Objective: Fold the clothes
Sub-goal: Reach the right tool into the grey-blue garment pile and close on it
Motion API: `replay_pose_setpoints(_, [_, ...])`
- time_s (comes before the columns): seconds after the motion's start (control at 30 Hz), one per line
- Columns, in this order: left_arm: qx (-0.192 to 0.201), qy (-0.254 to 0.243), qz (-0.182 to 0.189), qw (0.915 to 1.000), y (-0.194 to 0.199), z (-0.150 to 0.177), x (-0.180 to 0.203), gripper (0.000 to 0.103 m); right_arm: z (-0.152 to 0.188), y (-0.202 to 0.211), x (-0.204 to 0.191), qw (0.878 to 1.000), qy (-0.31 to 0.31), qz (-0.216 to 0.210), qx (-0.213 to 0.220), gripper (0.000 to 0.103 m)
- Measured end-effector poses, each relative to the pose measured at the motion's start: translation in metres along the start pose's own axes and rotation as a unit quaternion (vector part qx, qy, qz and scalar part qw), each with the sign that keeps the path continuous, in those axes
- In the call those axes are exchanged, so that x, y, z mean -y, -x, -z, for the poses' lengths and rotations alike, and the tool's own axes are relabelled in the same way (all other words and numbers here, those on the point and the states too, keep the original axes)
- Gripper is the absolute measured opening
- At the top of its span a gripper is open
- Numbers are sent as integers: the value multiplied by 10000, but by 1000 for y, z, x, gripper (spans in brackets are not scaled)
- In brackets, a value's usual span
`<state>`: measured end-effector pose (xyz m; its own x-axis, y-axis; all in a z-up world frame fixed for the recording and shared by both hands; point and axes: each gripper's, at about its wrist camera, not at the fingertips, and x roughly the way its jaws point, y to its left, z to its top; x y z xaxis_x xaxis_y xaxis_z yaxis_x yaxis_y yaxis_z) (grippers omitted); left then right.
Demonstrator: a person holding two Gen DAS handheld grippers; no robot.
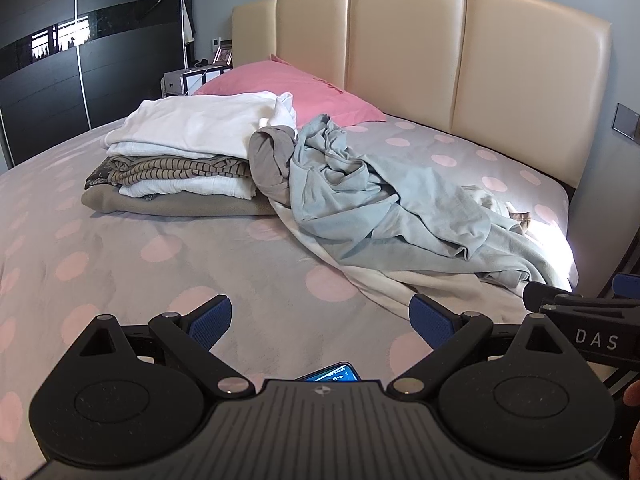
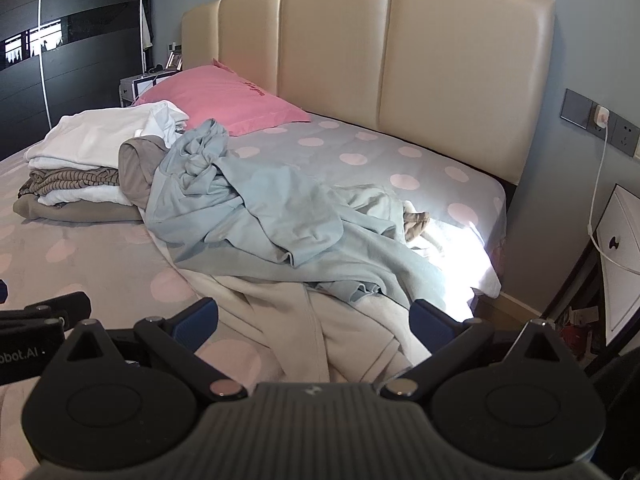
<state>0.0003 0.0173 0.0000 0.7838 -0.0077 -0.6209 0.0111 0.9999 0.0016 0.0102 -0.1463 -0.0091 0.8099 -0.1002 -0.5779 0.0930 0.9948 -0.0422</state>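
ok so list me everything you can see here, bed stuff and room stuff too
folded stack: one, white, striped and grey-brown layers, far left of the bed
light blue garment: one, crumpled, mid bed beside the stack
grey garment: one, bunched between the stack and the blue one
cream garment: one, spread under the blue one, near edge
pillow: one, pink, by the headboard
headboard: one, beige, padded
bedsheet: one, grey with pink dots
charger: one, white, in the wall socket on the right
phone: one, screen lit, under the left gripper
left gripper: open, empty
right gripper: open, over the cream garment
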Motion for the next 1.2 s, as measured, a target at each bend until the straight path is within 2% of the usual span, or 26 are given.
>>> replay_pose_setpoints(0.07, [-35,27,-25,10000,-3,0,-3,97,-2,-5,-2,10000,71,-56,29,102])
replay_pose_setpoints(0.17, [-100,56,-70,9999,-7,-1,-9,97,-11,-20,-3,9993,86,-313,-179,100])
replay_pose_setpoints(0.23, [-137,63,-111,9998,-12,-2,-13,97,-19,-34,-5,9986,178,-383,-331,84])
replay_pose_setpoints(0.3, [-170,65,-154,9997,-17,-3,-18,97,-27,-49,-8,9976,333,-398,-454,80])
replay_pose_setpoints(0.53, [-334,178,-407,9985,-40,-4,-43,93,-46,-112,-14,9932,697,-415,-834,77])
replay_pose_setpoints(0.83, [-608,288,-882,9938,-65,9,-72,88,-48,-177,-18,9891,991,-467,-988,75])
replay_pose_setpoints(0.87, [-652,270,-918,9933,-68,10,-73,88,-47,-183,-18,9883,1035,-453,-1025,73])
replay_pose_setpoints(0.93, [-765,228,-969,9921,-75,13,-75,88,-46,-193,-17,9871,1018,-452,-1153,61])
replay_pose_setpoints(1.0, [-861,228,-994,9911,-82,16,-77,88,-45,-200,-14,9870,923,-515,-1214,60])
replay_pose_setpoints(1.07, [-942,246,-1006,9902,-87,19,-79,88,-45,-203,-13,9869,889,-577,-1219,54])
replay_pose_setpoints(1.17, [-1029,258,-1019,9891,-93,22,-81,88,-50,-203,-9,9876,705,-677,-1231,42])
replay_pose_setpoints(1.2, [-1048,266,-1019,9889,-94,23,-82,88,-52,-203,-7,9879,617,-705,-1236,33])
